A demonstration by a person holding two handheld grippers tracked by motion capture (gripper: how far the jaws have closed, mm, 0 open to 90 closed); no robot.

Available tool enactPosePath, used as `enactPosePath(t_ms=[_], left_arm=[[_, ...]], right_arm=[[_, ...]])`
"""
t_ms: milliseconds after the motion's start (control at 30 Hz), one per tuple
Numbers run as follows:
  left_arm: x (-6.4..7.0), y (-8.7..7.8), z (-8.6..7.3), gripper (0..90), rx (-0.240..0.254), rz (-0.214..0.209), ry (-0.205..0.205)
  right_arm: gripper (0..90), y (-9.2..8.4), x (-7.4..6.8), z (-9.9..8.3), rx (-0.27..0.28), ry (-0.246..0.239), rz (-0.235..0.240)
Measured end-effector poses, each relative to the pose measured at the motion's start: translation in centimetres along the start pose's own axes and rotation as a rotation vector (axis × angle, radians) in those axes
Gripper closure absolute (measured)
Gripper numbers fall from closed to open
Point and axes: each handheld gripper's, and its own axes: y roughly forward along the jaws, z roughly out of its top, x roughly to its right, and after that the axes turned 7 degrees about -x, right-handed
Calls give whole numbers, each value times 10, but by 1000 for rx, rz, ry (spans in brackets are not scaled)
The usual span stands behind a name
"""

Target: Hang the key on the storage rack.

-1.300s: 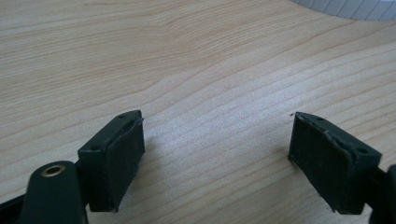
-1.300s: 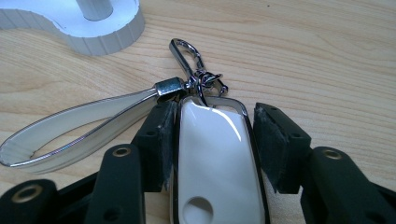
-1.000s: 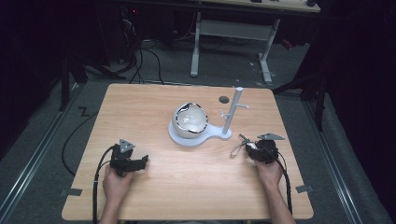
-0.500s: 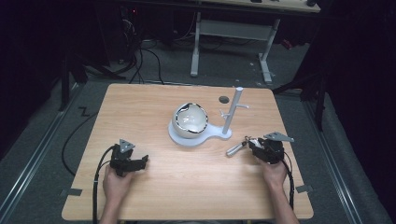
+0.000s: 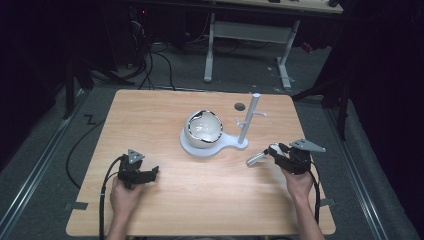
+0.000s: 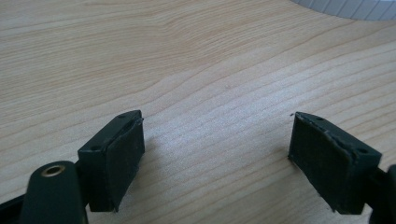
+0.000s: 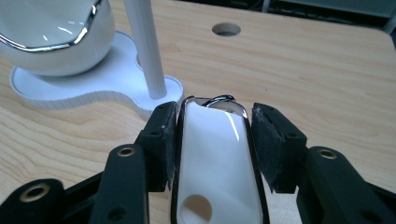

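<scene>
High view: right tool (image 5: 270,152) holds a shiny white, chrome-edged flat piece (image 5: 256,158) just right of the white stand w/ round bowl (image 5: 203,128) on the wood desk (image 5: 210,200). Left tool (image 5: 150,174) sits well left of the stand.

Left gripper view: jaws wide apart, nothing between.

Right gripper view: jaws squeeze the piece's (image 7: 217,154) sides. Looks hard, light & slippery, so best to grip the flat sides.

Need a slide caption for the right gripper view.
Right gripper fingers clamp a white chrome-rimmed handle, pointed at the white stand's post.
</scene>
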Motion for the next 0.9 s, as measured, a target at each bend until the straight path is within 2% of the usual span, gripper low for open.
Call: enactPosePath(t_ms=[367,567,900], left_arm=[[0,0,0,186,0,-1,0],[0,0,0,186,0,0,0],[0,0,0,187,0,0,0]], right_arm=[[523,-15,-4,16,43,-41,12],[523,-22,-3,21,67,-39,36],[522,-32,-4,27,82,-55,40]])
